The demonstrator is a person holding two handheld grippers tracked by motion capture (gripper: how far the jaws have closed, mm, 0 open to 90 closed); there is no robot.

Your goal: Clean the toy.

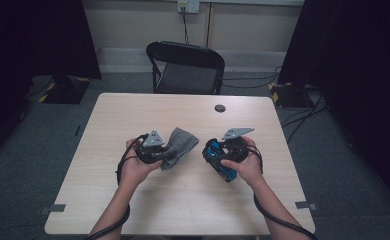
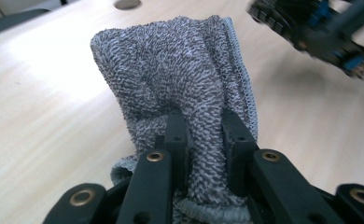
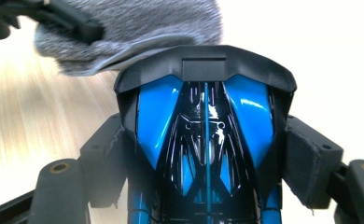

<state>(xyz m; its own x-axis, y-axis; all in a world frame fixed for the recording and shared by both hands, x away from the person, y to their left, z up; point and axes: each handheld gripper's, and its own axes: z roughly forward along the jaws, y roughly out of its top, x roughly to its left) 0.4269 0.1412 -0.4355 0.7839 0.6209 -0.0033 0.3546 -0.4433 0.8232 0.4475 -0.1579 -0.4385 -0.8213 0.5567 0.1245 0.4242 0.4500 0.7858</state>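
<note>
A grey terry cloth [image 2: 180,70] hangs bunched between my left gripper's [image 2: 203,135] black jaws, which are shut on its lower fold. In the high view the cloth [image 1: 183,142] lies partly on the table to the right of my left gripper [image 1: 164,154]. My right gripper [image 3: 206,154] is shut on a glossy blue and black toy car [image 3: 206,121], its pads pressing both sides. From above, the toy car [image 1: 225,172] sits in my right gripper [image 1: 215,155], a short gap right of the cloth. The left gripper view catches the toy car [image 2: 320,28] blurred at its top right.
The light wooden table [image 1: 133,200] has a round cable hole [image 1: 220,108] near its far edge. A black folding chair [image 1: 185,67] stands behind it. Dark curtains and floor cables flank both sides.
</note>
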